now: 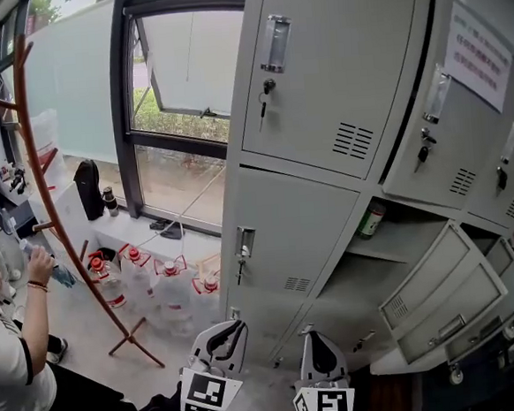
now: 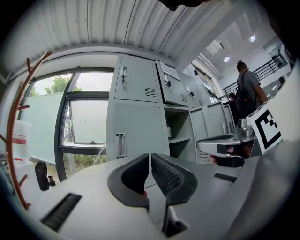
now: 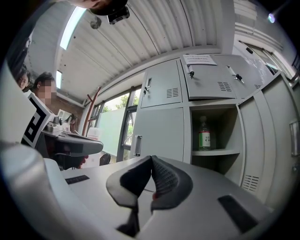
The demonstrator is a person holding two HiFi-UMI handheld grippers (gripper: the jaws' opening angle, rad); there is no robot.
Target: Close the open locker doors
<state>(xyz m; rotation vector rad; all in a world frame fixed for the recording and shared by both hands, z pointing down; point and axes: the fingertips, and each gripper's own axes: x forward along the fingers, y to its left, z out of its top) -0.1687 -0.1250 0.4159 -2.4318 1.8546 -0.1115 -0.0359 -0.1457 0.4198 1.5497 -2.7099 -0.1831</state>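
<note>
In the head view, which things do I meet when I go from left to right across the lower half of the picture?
person → water jugs → handle of a closed locker door → green bottle → open locker doors

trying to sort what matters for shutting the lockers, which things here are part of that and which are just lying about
For the job: open locker doors; left gripper and right gripper, both shut, empty.
Lying about: green bottle on the open shelf; water jugs on the floor; coat rack.
</note>
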